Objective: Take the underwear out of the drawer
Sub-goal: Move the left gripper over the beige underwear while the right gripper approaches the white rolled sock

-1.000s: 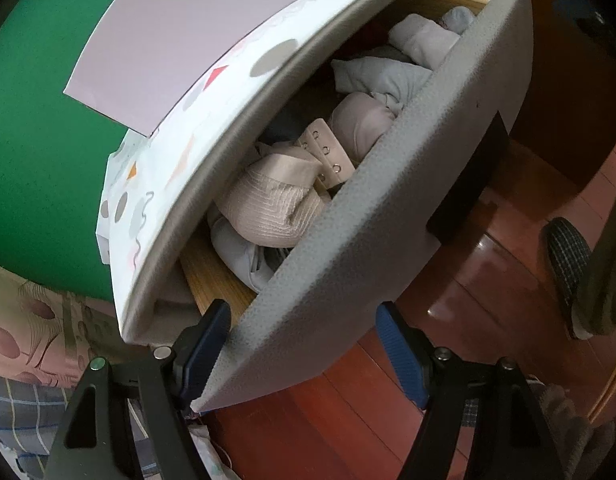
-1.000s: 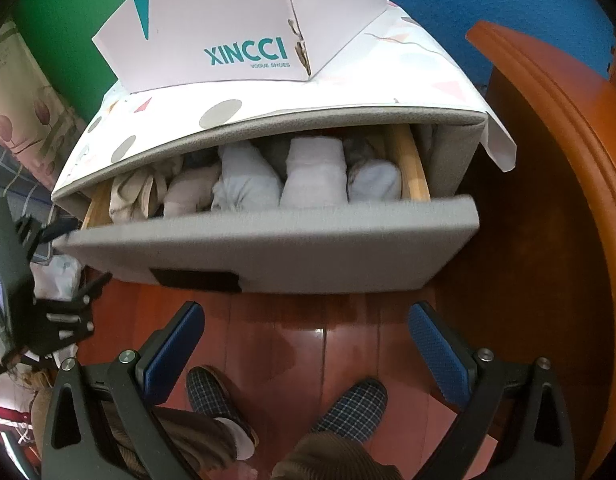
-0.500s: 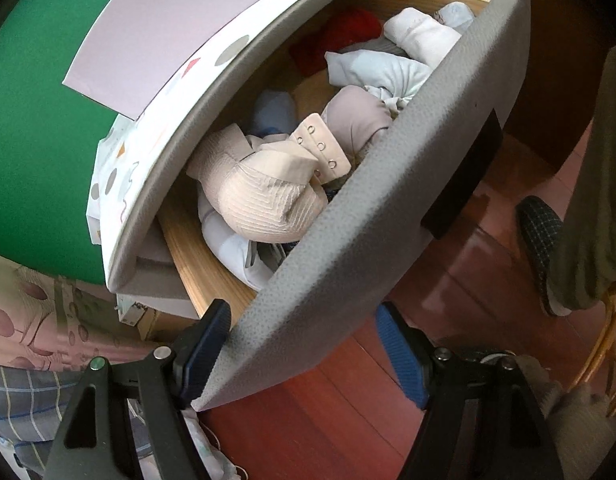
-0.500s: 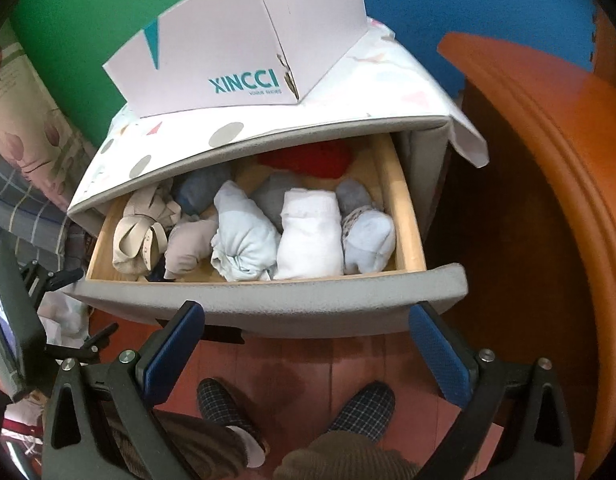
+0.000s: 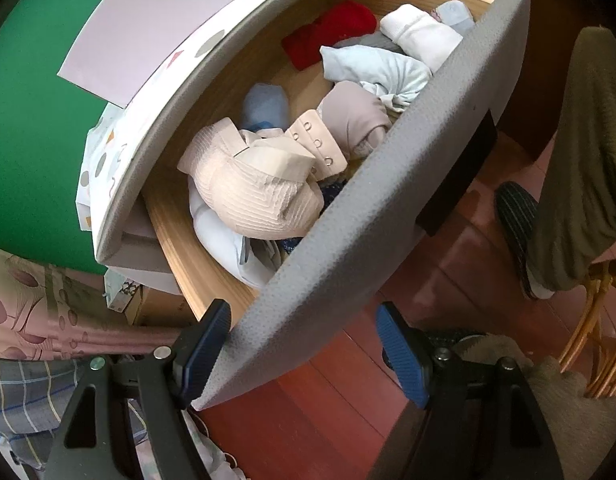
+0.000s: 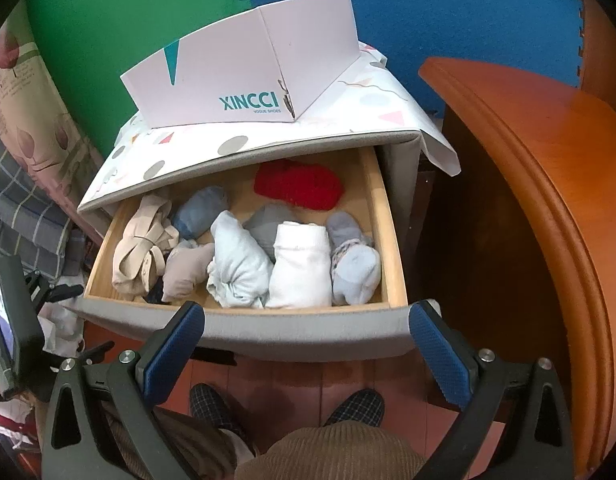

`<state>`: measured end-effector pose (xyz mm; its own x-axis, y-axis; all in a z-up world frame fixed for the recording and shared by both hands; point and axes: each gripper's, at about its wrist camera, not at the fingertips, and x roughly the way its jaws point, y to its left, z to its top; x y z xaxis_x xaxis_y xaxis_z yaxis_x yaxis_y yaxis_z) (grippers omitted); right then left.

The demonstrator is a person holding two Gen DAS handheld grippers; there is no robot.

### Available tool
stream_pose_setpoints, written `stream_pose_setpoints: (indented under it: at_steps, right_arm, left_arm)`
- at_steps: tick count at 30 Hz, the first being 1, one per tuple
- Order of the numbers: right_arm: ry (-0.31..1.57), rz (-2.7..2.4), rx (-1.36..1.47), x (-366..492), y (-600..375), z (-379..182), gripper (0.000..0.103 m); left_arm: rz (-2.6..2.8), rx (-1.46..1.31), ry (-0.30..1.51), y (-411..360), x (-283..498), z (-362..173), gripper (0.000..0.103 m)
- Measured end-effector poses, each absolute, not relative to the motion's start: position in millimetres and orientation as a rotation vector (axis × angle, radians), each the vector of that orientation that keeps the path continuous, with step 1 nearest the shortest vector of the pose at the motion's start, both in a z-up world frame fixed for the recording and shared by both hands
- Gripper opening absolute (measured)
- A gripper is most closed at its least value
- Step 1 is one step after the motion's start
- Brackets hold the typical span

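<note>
The grey-fronted drawer (image 5: 387, 208) stands pulled out, its wooden tray full of rolled underwear. A beige bra (image 5: 252, 188) lies at the left end, beside a taupe roll (image 5: 355, 112), a light blue roll (image 6: 236, 264), a white roll (image 6: 300, 268) and a red piece (image 6: 300, 184) at the back. My left gripper (image 5: 304, 356) is open, with the left end of the drawer front between its fingers. My right gripper (image 6: 308, 348) is open and empty, hovering just before the drawer front (image 6: 300, 332) and looking down into the drawer.
A white XINCCI shoe box (image 6: 248, 76) sits on the patterned cabinet top. Orange-brown wooden furniture (image 6: 527, 200) stands close on the right. A person's plaid slippers (image 6: 355, 404) are on the red wooden floor below. A rattan chair (image 5: 587, 340) is at the right.
The drawer has slid further out along with my left gripper, uncovering the red piece and the rear rolls. My right gripper's view has risen over the drawer.
</note>
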<state>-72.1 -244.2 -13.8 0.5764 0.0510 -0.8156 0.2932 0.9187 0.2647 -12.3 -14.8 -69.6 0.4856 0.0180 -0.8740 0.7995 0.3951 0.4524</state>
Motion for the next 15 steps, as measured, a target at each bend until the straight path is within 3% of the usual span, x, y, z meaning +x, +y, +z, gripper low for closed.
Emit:
stream_pose_setpoints:
  at_steps: [15]
  right_arm:
    - [0.962,-0.1,0.439,-70.4,-246.8,-19.3,0.102]
  left_arm:
    - [-0.636,1.061,1.017,-9.3,-24.0,-68.4,0.076]
